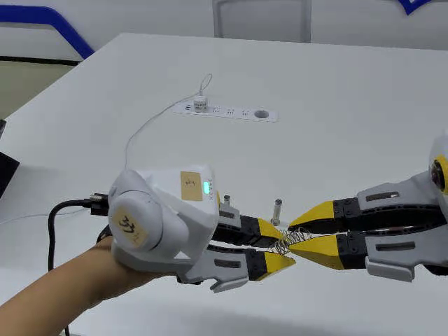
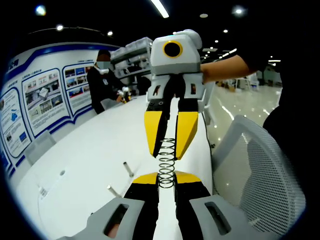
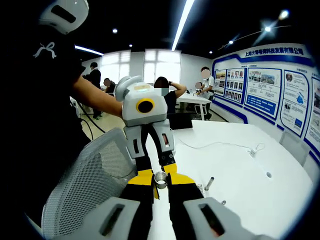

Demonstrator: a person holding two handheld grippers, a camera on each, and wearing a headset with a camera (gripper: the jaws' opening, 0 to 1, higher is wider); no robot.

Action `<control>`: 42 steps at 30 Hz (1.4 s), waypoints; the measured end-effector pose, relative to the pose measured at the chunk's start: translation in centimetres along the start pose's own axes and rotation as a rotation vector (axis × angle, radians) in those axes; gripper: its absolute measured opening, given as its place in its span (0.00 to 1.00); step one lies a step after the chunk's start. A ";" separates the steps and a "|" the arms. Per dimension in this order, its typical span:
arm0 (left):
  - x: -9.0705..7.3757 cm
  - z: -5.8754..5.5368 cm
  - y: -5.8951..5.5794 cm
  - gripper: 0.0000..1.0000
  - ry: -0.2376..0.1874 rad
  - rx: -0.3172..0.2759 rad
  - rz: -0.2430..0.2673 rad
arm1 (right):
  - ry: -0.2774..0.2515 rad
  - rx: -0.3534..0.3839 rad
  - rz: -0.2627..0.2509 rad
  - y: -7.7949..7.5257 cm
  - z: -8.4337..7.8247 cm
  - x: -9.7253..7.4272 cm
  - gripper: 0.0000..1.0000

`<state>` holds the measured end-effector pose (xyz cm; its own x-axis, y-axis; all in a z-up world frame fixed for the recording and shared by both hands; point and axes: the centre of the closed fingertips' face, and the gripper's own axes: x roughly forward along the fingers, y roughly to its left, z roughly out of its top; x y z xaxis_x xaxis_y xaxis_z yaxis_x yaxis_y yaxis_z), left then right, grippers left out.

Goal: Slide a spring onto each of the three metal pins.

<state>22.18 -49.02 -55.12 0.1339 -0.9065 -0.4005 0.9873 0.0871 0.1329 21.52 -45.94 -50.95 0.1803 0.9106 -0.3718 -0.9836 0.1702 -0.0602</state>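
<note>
A small metal spring [image 1: 287, 241] hangs in the air between the two grippers, which meet tip to tip above the white table [image 1: 336, 126]. My left gripper [image 1: 287, 246], held by a hand at the lower left, is shut on one end of it. My right gripper [image 1: 290, 235] reaches in from the right and is shut on the other end. In the left gripper view the spring [image 2: 166, 167] runs from my left gripper [image 2: 166, 179] up into the right gripper [image 2: 166, 156]. Two upright metal pins [image 1: 227, 201] [image 1: 278, 210] stand on the table just behind the tips, both bare.
A white power strip [image 1: 225, 110] with a thin white cable [image 1: 150, 126] lies mid-table. A black cable [image 1: 59, 210] trails from the left gripper. A chair back [image 1: 260, 19] stands at the far edge, and a white mesh chair [image 2: 260, 170] is close beside the table.
</note>
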 end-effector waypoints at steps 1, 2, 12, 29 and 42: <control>0.1 0.1 -0.1 0.10 -0.003 0.001 -0.002 | -0.005 0.008 0.002 0.1 0.2 0.1 0.11; 0.1 0.1 -0.1 0.10 -0.004 0.003 -0.001 | -0.003 0.011 0.001 0.1 0.3 0.2 0.11; -0.1 -0.4 0.1 0.11 -0.005 -0.002 0.024 | 0.038 0.015 -0.029 -0.1 0.0 0.9 0.11; -2.3 -1.4 2.7 0.36 -0.023 -0.065 0.143 | 0.021 0.008 -0.119 -2.1 0.9 0.6 0.11; -6.3 -2.0 6.7 0.68 -0.124 -0.286 0.307 | 0.037 0.031 -0.295 -6.6 0.0 -2.9 0.11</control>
<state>28.17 -41.85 -53.53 0.4308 -0.8620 -0.2673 0.8896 0.4554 -0.0349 27.48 -49.74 -49.49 0.4578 0.8055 -0.3763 -0.8877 0.4376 -0.1430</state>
